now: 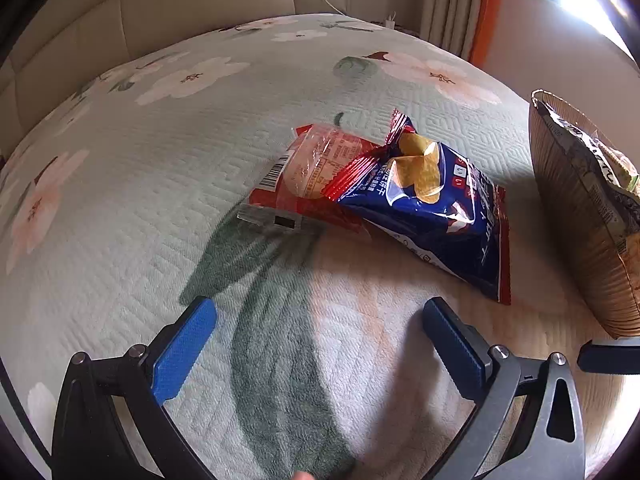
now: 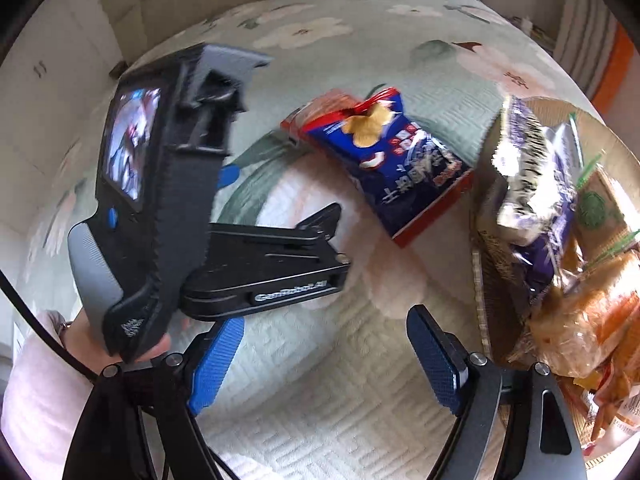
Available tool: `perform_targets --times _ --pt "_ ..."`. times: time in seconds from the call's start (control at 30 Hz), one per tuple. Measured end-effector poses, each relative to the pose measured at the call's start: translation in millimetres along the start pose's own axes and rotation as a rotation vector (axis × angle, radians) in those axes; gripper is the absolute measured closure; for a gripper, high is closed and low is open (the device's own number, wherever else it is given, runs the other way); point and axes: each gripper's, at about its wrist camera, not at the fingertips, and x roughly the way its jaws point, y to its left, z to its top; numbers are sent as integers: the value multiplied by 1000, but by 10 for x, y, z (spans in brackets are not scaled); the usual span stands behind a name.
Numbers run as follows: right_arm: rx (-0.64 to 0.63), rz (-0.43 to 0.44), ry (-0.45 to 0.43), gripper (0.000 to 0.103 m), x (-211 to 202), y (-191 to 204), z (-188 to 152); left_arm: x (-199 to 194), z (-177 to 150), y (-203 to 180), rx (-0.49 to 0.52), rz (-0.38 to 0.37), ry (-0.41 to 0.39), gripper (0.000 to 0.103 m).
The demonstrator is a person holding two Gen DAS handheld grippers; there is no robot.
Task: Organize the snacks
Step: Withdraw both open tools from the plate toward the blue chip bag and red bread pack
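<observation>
2 snack bags overlap: blue chip bag point(image 1: 436, 216) atop red packet point(image 1: 304, 176).

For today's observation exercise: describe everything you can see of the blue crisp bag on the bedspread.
The glossy blue foil crisp bag has red crimped ends, pictured crisps and white lettering. It looks sealed and puffed, and lies flat on the green quilted floral bedspread. Its top end overlaps the red-and-clear plastic snack packet, and the woven straw basket stands beside it. No claw touches it.
</observation>
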Motion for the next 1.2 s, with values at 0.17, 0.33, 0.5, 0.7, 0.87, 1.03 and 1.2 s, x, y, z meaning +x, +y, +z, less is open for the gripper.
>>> perform_targets --times 0.17,0.33,0.5,0.7,0.87,1.03,1.2 --pt "13 -19 7 20 -13 -46 5 -18 -30 0 -6 -1 -13 0" --pt "34 -10 17 20 -29 -95 10 -28 -52 17 -12 -12 -17 0" --pt "48 13 30 20 -37 -154 32 -13 -28 33 -6 -15 -18 0" --pt "96 23 25 20 -53 -208 18 -6 -10 87 -25 -36 -13 0" --pt "98 51 11 18 -34 -167 45 -7 0 171 -64 -72 -21 0" --pt "65 86 3 18 -95 -180 19 11 4 145 -55 -56 -20 0" --pt "221 253 133 19 -191 -437 84 21 -1 79 -27 -17 -19 0"
